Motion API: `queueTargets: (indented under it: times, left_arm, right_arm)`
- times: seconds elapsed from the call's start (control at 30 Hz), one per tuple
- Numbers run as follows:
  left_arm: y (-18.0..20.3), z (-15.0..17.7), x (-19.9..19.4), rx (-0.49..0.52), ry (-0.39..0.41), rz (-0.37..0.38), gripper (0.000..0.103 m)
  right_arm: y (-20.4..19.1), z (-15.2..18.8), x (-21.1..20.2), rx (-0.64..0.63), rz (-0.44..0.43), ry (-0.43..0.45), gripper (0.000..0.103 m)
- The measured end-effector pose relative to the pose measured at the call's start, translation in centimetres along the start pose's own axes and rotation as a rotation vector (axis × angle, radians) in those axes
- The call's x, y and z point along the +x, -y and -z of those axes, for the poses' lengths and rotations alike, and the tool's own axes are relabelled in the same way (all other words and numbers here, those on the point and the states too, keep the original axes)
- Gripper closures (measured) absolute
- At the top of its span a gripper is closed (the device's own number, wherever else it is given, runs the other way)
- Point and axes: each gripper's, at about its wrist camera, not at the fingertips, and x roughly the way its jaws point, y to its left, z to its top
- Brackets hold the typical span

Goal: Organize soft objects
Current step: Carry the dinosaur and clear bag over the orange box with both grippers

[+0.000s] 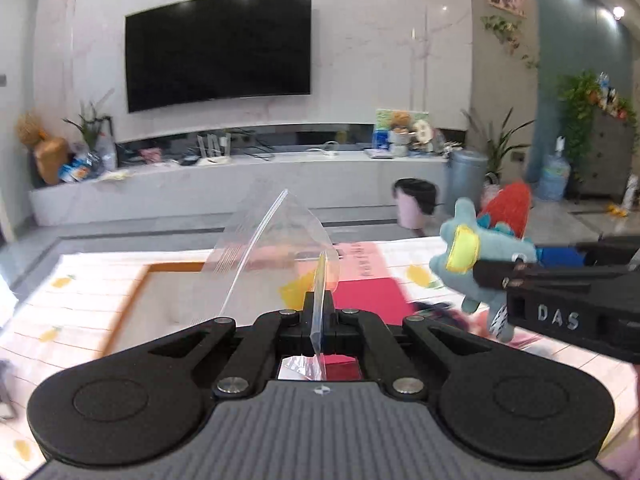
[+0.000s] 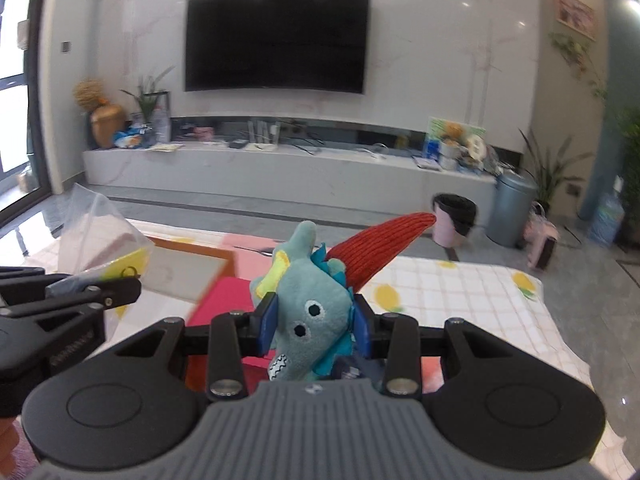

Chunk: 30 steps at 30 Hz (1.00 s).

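My left gripper (image 1: pixel 319 304) is shut on the edge of a clear zip bag (image 1: pixel 276 248), which stands up in the air above the table with its mouth spread wide. My right gripper (image 2: pixel 316 320) is shut on a teal plush toy (image 2: pixel 308 304) with yellow patches, a stitched face and a red ribbed tail (image 2: pixel 384 244). In the left wrist view the plush toy (image 1: pixel 468 256) hangs at the right, held by the right gripper (image 1: pixel 496 276), beside and apart from the bag. In the right wrist view the clear zip bag (image 2: pixel 96 232) and the left gripper (image 2: pixel 132 284) show at the left.
Below lies a table with a white checked cloth (image 2: pixel 460 292) printed with lemons, a wood-framed tray (image 1: pixel 132 292) and red and pink sheets (image 1: pixel 368 296). Beyond are a TV (image 1: pixel 218 48), a long white cabinet (image 1: pixel 240 184), a pink bin (image 1: pixel 414 202) and a grey bin (image 1: pixel 466 176).
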Motion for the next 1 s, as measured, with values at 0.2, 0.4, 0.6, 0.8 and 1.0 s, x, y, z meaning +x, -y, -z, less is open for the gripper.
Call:
queueTargets:
  times: [0.2,0.4,0.6,0.8,1.0]
  left_arm:
    - [-3.5,0.7,-0.8,-0.013,0.004,-0.088,0.103]
    - [-7.5,2.1,-0.3,-0.087,-0.025,-0.148,0.103]
    - [-11.1,3.7,1.5,-0.129,-0.092,-0.189,0.103]
    - [-13.1,4.7,3.2,-0.125,-0.163,-0.161,0.103]
    - [-13.7,5.6,5.1,-0.110,-0.243,-0.107,0.103]
  right_arm:
    - [-5.0,-0.2,1.1,-0.059,-0.075,-0.008,0.065]
    - [-9.5,0.4,2.9,-0.118,-0.145,-0.054,0.065]
    - [-12.6,1.3,4.7,-0.126,-0.217,-0.099,0.065]
    - [-15.7,3.4,6.9,-0.172,-0.270,-0.183,0.065]
    - [-17.3,4.5,9.5,-0.214,-0.282,-0.257,0.065]
